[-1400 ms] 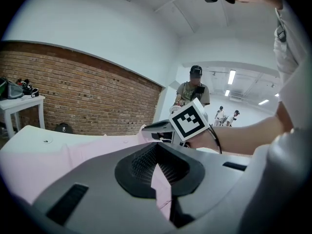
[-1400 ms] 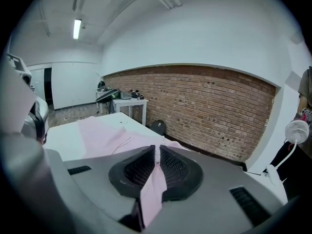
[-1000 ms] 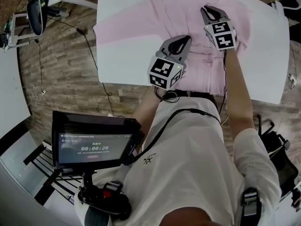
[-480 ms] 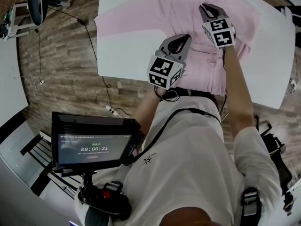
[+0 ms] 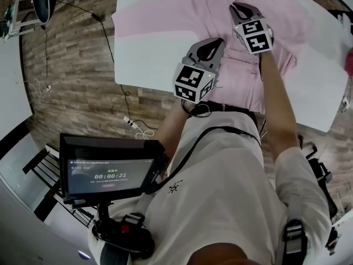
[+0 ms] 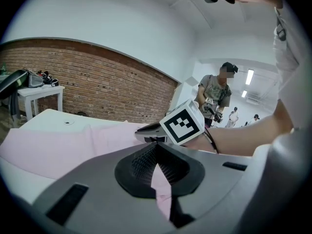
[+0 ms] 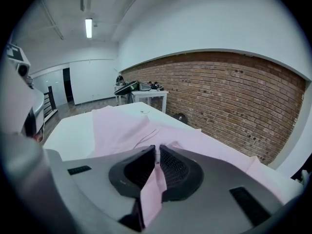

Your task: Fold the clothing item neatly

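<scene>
Head view steeply down on tabletop [image 5: 143, 59], left and right gripper views low along own jaws, all share shirt [image 5: 176, 10].

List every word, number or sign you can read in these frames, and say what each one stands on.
"00:00:21": the timer on the tablet screen, head view.
Other lines on that screen: too small to read.
The marker cubes: black-and-white square patterns only, no letters.
Small mark on the person's white top: too small to read.
The pink shirt: no print visible.
</scene>
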Motion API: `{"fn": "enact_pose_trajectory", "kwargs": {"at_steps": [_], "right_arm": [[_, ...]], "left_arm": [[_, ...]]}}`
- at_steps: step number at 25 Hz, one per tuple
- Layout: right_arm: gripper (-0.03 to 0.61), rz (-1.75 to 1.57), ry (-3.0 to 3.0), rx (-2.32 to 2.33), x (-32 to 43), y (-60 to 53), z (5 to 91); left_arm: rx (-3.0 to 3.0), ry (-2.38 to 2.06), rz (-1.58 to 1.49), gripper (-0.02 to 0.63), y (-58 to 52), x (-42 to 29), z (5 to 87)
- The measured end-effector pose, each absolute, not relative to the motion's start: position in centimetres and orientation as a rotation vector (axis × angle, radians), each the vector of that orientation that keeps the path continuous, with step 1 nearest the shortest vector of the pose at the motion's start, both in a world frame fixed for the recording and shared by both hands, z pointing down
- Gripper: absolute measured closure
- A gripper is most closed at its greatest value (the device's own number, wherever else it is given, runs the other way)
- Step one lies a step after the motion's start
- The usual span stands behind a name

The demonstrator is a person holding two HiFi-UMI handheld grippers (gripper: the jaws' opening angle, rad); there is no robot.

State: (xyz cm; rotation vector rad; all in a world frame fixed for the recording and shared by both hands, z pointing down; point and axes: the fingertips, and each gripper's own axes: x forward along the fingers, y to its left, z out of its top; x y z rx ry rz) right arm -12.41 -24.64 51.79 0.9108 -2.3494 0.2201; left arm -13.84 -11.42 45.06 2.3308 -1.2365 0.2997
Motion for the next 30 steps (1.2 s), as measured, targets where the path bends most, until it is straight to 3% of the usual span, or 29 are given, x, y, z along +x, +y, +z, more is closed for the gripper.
{"fn": "enact_pose_trajectory", "kwargs": {"at_steps": [24,28,30], "right_arm": [[0.537,0.234,-2.358,0.768,-14.9,-22.7,53.1],[0.457,0.259,-2.38,0.697,-15.9,-22.0,53.1],[0.446,0.268,-2.388,0.678,-16.2,-21.8,53.1]], "left_arm": [[2.298,-1.254,0.289,0.611,-11.3,-14.2,45.2],[2.301,-1.254,0.286,0.611,-11.6,-14.0,45.0],[2.302,-1.254,0.286,0.611,-11.7,-14.0,45.0]]}}
